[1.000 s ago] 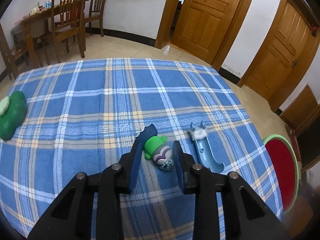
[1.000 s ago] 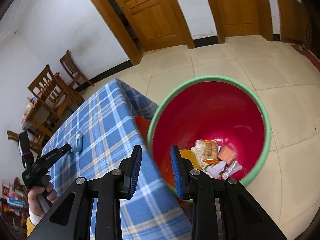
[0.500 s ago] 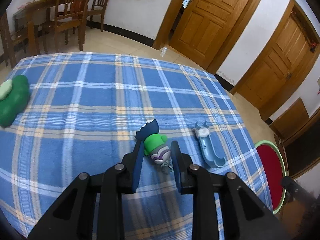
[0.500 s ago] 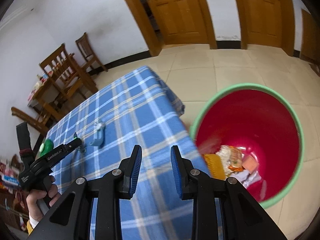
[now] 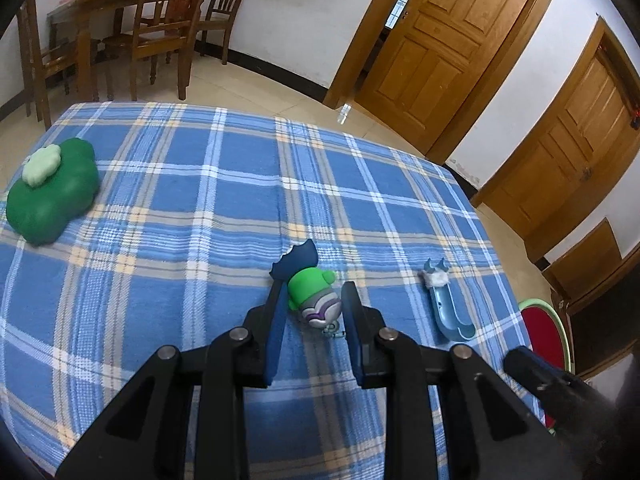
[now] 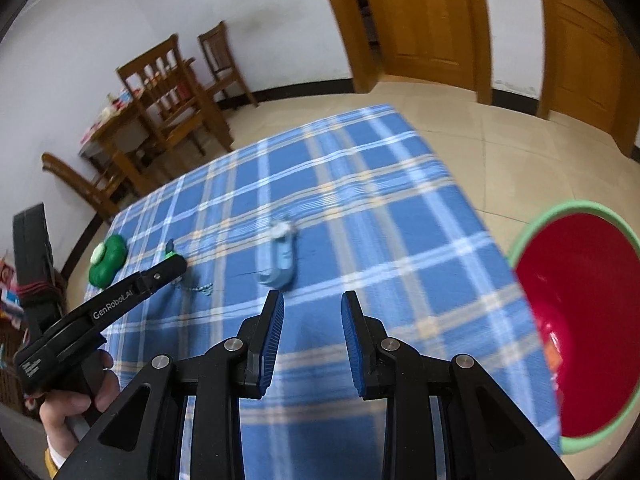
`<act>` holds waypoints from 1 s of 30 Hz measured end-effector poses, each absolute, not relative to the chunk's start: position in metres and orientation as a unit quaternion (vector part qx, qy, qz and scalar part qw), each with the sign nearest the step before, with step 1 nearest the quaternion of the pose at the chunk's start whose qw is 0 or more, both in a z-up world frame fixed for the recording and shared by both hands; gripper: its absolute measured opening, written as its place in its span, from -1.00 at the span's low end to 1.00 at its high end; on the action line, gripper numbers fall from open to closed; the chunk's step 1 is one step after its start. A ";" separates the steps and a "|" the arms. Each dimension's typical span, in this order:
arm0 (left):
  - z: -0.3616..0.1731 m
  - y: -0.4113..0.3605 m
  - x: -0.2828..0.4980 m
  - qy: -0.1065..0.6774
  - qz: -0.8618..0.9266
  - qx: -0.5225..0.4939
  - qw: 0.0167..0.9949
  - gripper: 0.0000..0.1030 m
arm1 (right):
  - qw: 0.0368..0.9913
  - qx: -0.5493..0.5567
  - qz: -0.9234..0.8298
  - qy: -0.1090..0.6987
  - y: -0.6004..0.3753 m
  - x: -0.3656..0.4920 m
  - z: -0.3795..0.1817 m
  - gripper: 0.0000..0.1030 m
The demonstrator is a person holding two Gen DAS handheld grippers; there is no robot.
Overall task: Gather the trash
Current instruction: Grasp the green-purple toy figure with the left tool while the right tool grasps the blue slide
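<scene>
A small toy figure point(image 5: 315, 298) with a green hat and a grey-purple body lies on the blue plaid tablecloth point(image 5: 180, 208), a dark blue scrap point(image 5: 297, 263) just behind it. My left gripper point(image 5: 314, 308) is open, and its fingers straddle the figure without closing on it. A light blue scoop-shaped piece point(image 5: 448, 306) lies to the right; it also shows in the right wrist view point(image 6: 278, 260). My right gripper point(image 6: 312, 322) is open and empty above the cloth, just short of the scoop. The red bin with a green rim point(image 6: 576, 320) stands on the floor at the right.
A green clover-shaped object point(image 5: 52, 194) lies at the table's left end, also in the right wrist view point(image 6: 106, 260). A wooden dining table and chairs point(image 5: 132, 20) stand behind. Wooden doors point(image 5: 432, 52) line the far wall. The table's right edge drops off beside the bin point(image 5: 544, 332).
My right gripper has swung left from over the bin to over the table, towards the blue scoop. My left gripper has stayed around the green-hatted figure, rising slightly.
</scene>
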State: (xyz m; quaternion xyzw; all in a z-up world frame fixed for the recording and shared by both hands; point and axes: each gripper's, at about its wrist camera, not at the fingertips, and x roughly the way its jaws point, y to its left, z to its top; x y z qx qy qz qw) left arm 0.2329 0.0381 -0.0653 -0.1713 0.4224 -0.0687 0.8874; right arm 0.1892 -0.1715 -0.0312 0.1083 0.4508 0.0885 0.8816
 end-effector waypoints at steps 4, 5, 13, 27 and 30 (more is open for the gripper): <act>-0.066 0.041 0.233 0.423 -0.066 -0.179 0.886 -0.47 | 0.880 0.088 0.096 0.456 -0.151 0.203 -0.038 -0.41; -0.066 0.042 0.233 0.423 -0.064 -0.179 0.886 -0.47 | 0.880 0.084 0.096 0.458 -0.149 0.206 -0.041 -0.41; -0.069 0.047 0.234 0.427 -0.056 -0.184 0.883 -0.47 | 0.875 0.073 0.091 0.469 -0.134 0.226 -0.056 -0.41; -0.070 0.048 0.234 0.431 -0.055 -0.181 0.882 -0.47 | 0.878 0.079 0.091 0.463 -0.143 0.227 -0.058 -0.64; -0.070 0.046 0.235 0.431 -0.054 -0.179 0.883 -0.47 | 0.881 0.084 0.088 0.457 -0.149 0.224 -0.056 -0.64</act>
